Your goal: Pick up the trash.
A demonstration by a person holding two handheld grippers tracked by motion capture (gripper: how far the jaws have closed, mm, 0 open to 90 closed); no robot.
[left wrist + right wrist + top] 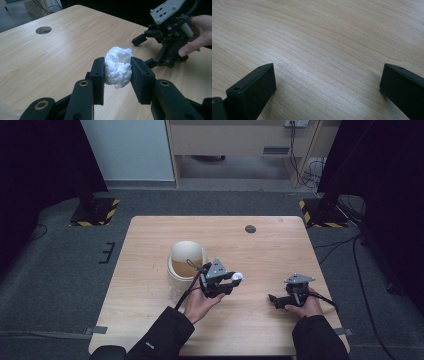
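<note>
Currently the left hand-held gripper (235, 281) sits raised above the middle of the wooden surface (150, 305), held from below by the left hand (197, 304), palm turned up, forearm in a dark sleeve coming in from the bottom edge. Its 2 jaws are clamped on a crumpled white paper wad (238, 278); in the left gripper view the wad (118, 67) is pinched on both sides by the black pads (98, 75) and bulges above and below them, clear of the surface. The jaws point toward the person's right.

Just beside the left hand-held gripper, on its far-left side, stands a cream-coloured bin (186, 261) with its swing lid tilted, showing a brownish interior. Whether the gripper body touches the bin cannot be told.

Right hand-held gripper (274, 299) rests low on the surface near the right front corner, the right hand (306, 308) wrapped over its rear, jaws pointing toward the left one. Its jaws stand wide apart with nothing between them; the right gripper view shows bare wood grain between the 2 pads (254, 92). The left gripper view shows this gripper (145, 50) farther off, with fingertips (186, 51) on its body.

A round cable hole (250, 229) lies near the surface's far edge, well apart from both grippers.
</note>
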